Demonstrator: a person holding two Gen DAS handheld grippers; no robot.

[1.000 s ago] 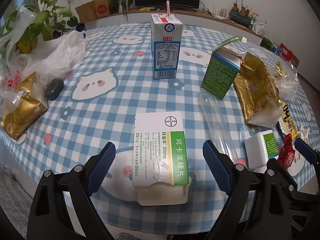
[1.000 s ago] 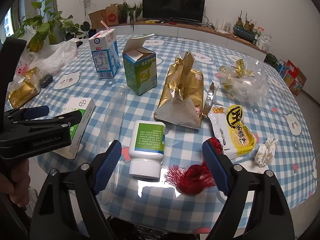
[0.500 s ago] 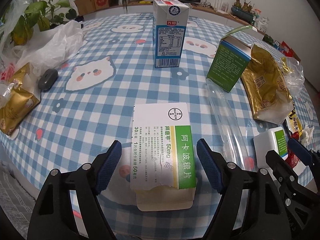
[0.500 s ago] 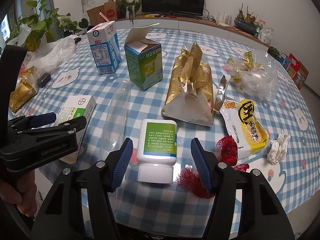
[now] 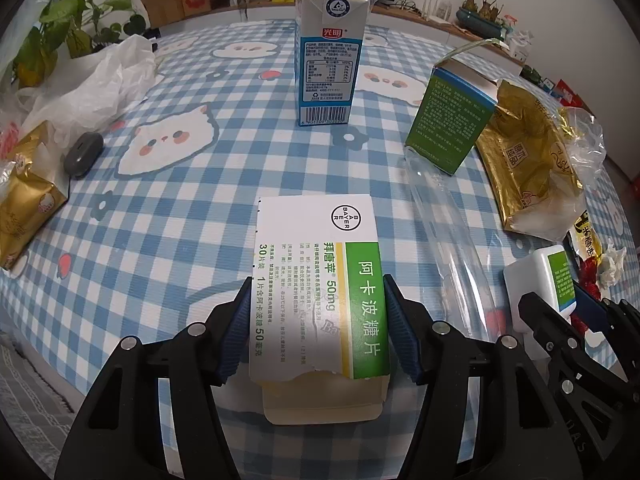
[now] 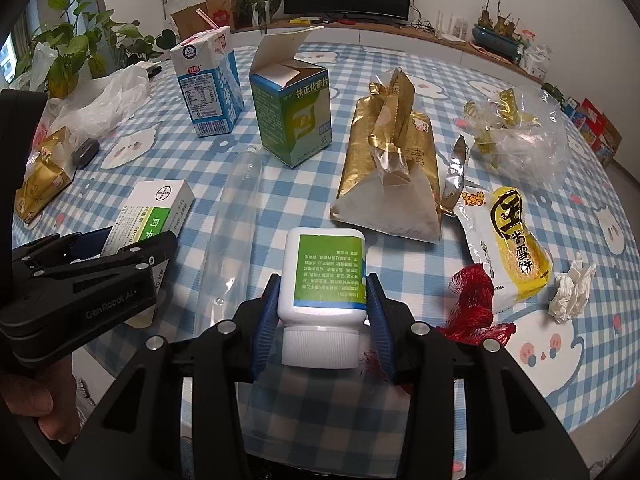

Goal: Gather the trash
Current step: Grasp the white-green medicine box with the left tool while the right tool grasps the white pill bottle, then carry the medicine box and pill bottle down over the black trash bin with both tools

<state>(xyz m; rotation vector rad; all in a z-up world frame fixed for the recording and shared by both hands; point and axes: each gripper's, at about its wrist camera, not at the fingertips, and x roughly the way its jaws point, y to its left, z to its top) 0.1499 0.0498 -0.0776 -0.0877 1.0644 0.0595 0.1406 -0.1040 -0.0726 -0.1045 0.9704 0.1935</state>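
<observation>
Your left gripper (image 5: 318, 330), tilted down at the tabletop (image 5: 200, 208), has just been closing — its fingers (image 5: 234, 330) now pinch the BAYER "50mg" medicine box (image 5: 318, 276). Your right gripper (image 6: 322, 320) has closed likewise, clamping the green-labelled white pill bottle (image 6: 324, 276) lying beside a red mesh net (image 6: 472, 304)

Both pairs of jaws have just been closing: the left gripper (image 5: 316, 328) now has its blue pads against the sides of the white-and-green medicine box (image 5: 318, 276), and the right gripper (image 6: 322, 316) now pinches the white pill bottle (image 6: 322, 276), where wide gaps showed before.
</observation>
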